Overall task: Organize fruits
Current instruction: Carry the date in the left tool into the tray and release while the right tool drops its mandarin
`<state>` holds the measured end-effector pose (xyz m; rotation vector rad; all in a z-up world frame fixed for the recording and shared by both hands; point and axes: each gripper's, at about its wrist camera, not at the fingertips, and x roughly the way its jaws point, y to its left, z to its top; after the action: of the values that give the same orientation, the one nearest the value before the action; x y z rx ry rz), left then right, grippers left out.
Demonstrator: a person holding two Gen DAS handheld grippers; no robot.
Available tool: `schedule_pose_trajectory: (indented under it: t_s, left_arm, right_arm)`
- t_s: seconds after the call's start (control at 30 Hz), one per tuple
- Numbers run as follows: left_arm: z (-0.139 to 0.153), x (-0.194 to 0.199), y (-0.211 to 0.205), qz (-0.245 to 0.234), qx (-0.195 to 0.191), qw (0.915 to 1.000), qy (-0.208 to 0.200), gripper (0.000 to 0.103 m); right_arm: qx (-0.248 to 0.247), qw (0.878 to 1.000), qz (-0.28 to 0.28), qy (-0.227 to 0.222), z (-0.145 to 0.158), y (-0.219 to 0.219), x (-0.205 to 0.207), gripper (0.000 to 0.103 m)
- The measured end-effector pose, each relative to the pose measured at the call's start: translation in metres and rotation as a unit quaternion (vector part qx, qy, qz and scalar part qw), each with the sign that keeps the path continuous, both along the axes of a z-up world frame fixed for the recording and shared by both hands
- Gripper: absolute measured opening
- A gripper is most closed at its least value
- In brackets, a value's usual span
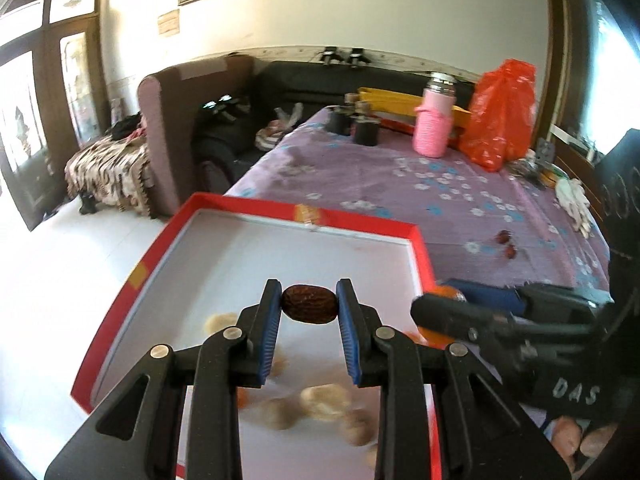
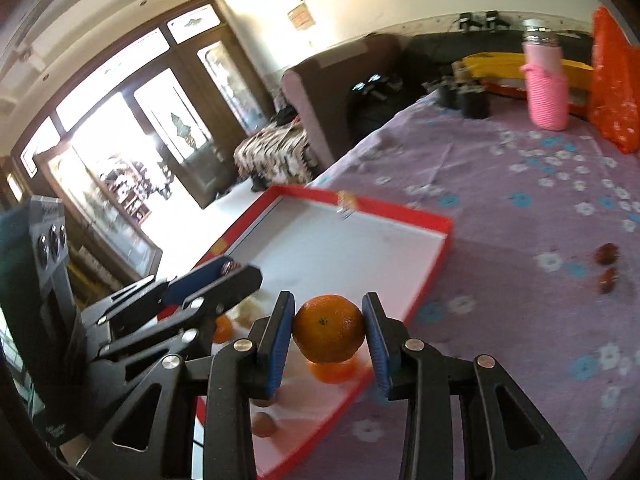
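Two grips, two fruits, and both are up in the air. On the left gripper (image 1: 308, 308) the blue fingers (image 1: 269, 332) sit narrow, pinching a dried red date (image 1: 308, 309) end to end over the tray. It looks light and wrinkled, probably a little soft, so a gentle pinch at the tips should do. Over on the right gripper (image 2: 329, 330) the fingers (image 2: 276, 344) stand a bit wider, clamped across the middle of an orange (image 2: 329, 328) (more likely a small mandarin). That one I'd judge heavier, round, smooth-skinned and apt to roll if let go carelessly; holding it across its widest part is the safe place.

Below both sits the red-rimmed tray (image 1: 420, 248) with a white floor, on the purple flowered bench (image 1: 360, 168). Inside, at the near end, pale brown walnuts (image 1: 326, 402) lie in a blurred cluster, and another orange (image 2: 332, 372) rests directly under the held one. The far half of the tray is bare.

Out on the cloth, well apart from the tray, two more red dates (image 1: 506, 242) wait side by side.
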<state>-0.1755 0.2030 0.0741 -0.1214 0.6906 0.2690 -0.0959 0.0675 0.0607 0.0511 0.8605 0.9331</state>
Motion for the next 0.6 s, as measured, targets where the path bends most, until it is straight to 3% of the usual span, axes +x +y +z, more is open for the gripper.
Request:
schedule_pose_trajectory:
  t_s: [0.6]
  left_arm:
    - [-0.019,-0.004,0.035,0.041,0.024,0.9988,0.012,0.026]
  right_arm:
    - [-0.042,0.998,0.04,0.006,-0.022,0.053,-0.019,0.036]
